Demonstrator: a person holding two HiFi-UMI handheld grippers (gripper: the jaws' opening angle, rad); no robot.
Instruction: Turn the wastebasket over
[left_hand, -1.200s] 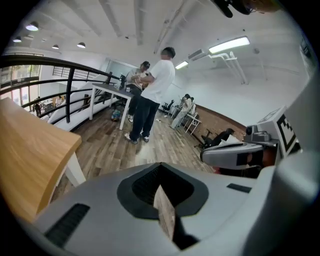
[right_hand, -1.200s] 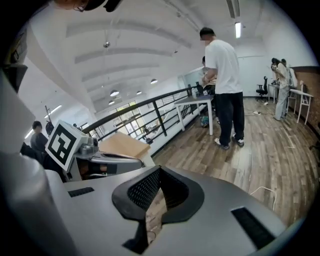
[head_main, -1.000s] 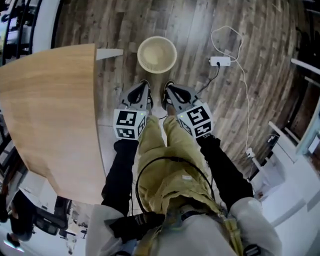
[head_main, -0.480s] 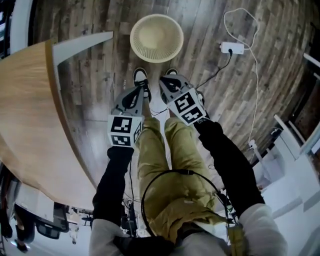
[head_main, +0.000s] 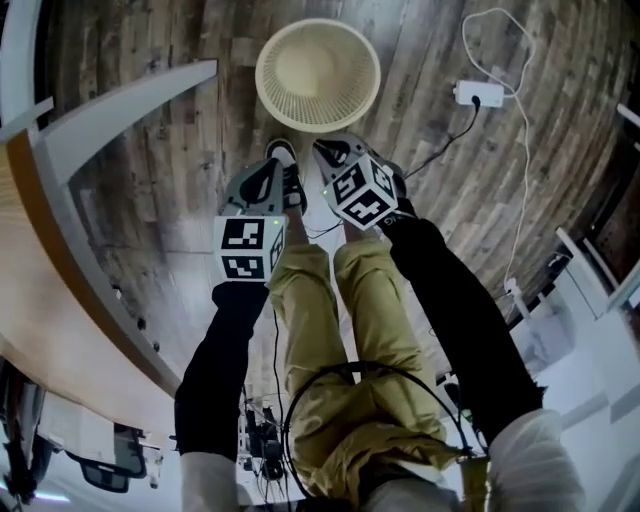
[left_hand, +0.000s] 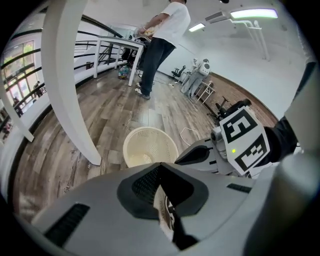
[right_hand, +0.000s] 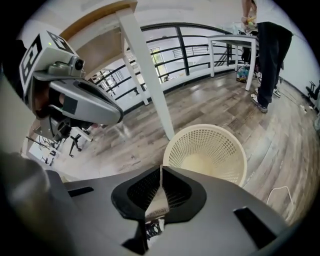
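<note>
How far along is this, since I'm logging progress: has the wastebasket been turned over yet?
Done: nothing yet. The wastebasket stands upright on the wooden floor, mouth up, with nothing visible inside. In hand: the left gripper and right gripper hang just short of its near rim, both shut and empty, not touching it. Left: take hold of the basket, probably at the rim, and tip it over onto its mouth.

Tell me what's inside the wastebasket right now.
Nothing lies inside the wastebasket. The head view looks straight down into it and shows only its bare pale bottom and mesh walls. No part of the inside is covered in that view.
</note>
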